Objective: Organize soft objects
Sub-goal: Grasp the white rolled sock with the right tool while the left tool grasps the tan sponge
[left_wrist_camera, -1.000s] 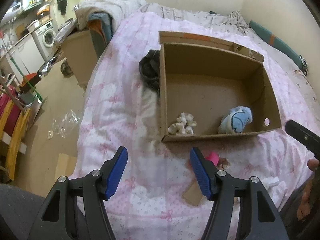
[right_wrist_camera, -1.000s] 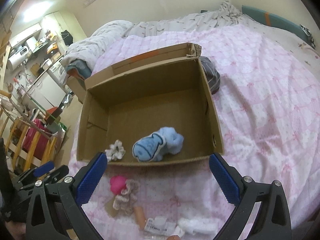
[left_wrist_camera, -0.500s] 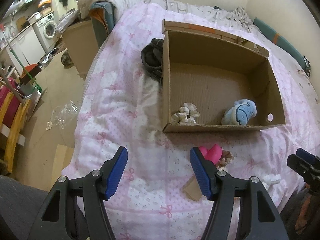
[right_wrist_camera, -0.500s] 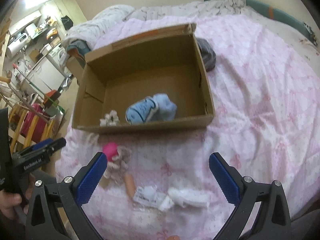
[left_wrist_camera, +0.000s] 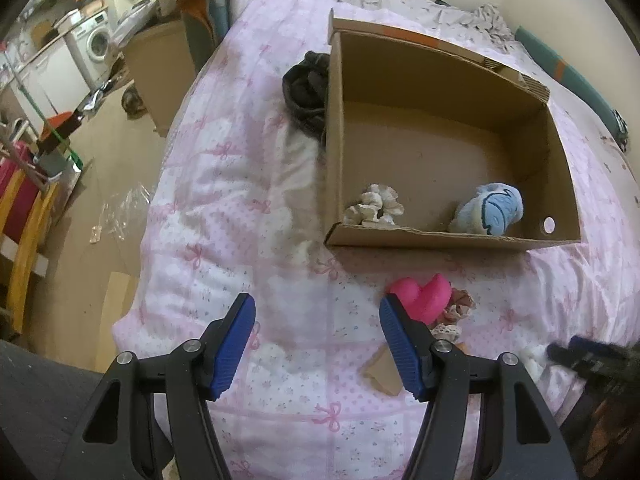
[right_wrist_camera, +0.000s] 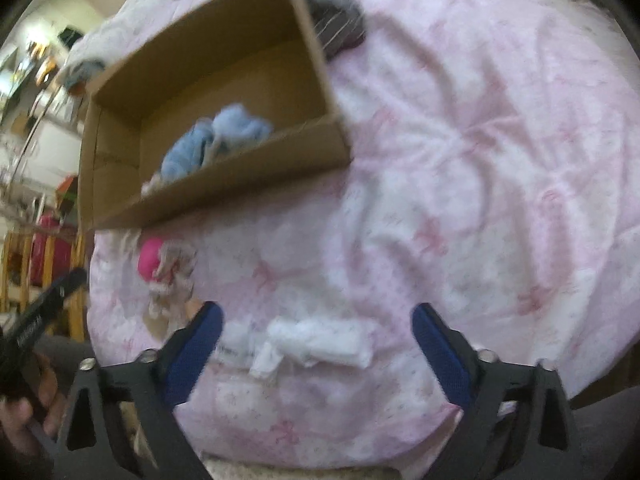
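Cardboard box (left_wrist_camera: 448, 236): open-topped, on the pink bed quilt (left_wrist_camera: 240, 208). Inside, along the near wall: a cream scrunchie (left_wrist_camera: 374, 205) and a blue plush toy (left_wrist_camera: 490, 210), apart.

On the quilt before the box: a pink heart-shaped toy (left_wrist_camera: 418, 294) touching a beige frilly scrunchie (left_wrist_camera: 460, 306); a white crumpled cloth (right_wrist_camera: 316, 342) nearer the bed's edge.

Dark garment (left_wrist_camera: 306, 92): against the box's outer wall.

Left gripper (left_wrist_camera: 318, 346): jaws partly open, empty, above the quilt.

Right gripper (right_wrist_camera: 318, 354): jaws wide, just been closing slightly, straddling the white cloth, not pressing it.
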